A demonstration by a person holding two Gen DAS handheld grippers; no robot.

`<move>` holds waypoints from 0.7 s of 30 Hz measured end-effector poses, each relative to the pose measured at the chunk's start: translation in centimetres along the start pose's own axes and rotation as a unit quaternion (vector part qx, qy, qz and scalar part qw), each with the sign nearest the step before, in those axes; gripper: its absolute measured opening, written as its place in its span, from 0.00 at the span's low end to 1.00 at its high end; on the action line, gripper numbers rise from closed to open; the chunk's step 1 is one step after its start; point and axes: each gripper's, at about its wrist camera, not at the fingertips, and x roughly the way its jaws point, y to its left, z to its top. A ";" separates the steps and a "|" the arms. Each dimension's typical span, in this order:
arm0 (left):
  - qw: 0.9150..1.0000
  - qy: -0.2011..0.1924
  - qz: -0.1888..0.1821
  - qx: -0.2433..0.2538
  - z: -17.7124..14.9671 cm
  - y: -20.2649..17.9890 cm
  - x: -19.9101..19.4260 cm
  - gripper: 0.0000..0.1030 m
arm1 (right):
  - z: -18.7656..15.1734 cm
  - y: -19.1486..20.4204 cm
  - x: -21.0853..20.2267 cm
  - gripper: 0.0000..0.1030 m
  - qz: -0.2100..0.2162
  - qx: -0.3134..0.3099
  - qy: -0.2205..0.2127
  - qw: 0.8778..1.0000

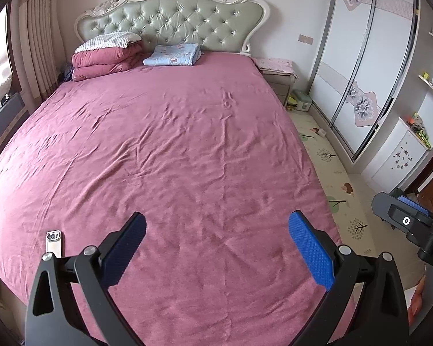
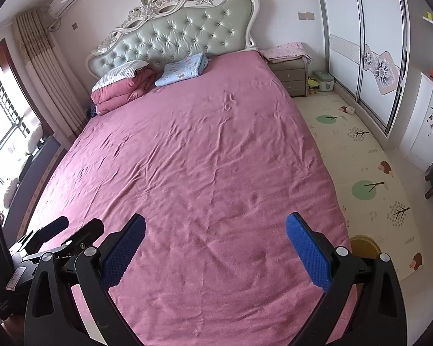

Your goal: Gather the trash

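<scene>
Both grippers, L [image 1: 216, 248] & R [image 2: 215, 248], spread wide; 1 phone [image 1: 54, 243] on bed [image 1: 187, 144].

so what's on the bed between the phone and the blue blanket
Nothing: in the left wrist view only bare, wrinkled pink sheet runs from the phone up to the blue blanket.
</scene>
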 end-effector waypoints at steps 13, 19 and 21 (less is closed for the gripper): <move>1.000 0.006 0.013 -0.006 0.0 0.4 0.2 0.96 | -0.1 -0.2 0.5 0.92 0.002 -0.002 0.009 1.000; 1.000 0.005 0.014 -0.011 0.1 0.6 0.2 0.96 | 0.0 -0.4 0.8 0.92 0.004 -0.003 0.013 1.000; 1.000 0.007 0.011 -0.010 0.1 0.6 0.3 0.96 | 0.0 -0.4 0.8 0.92 0.004 -0.003 0.015 1.000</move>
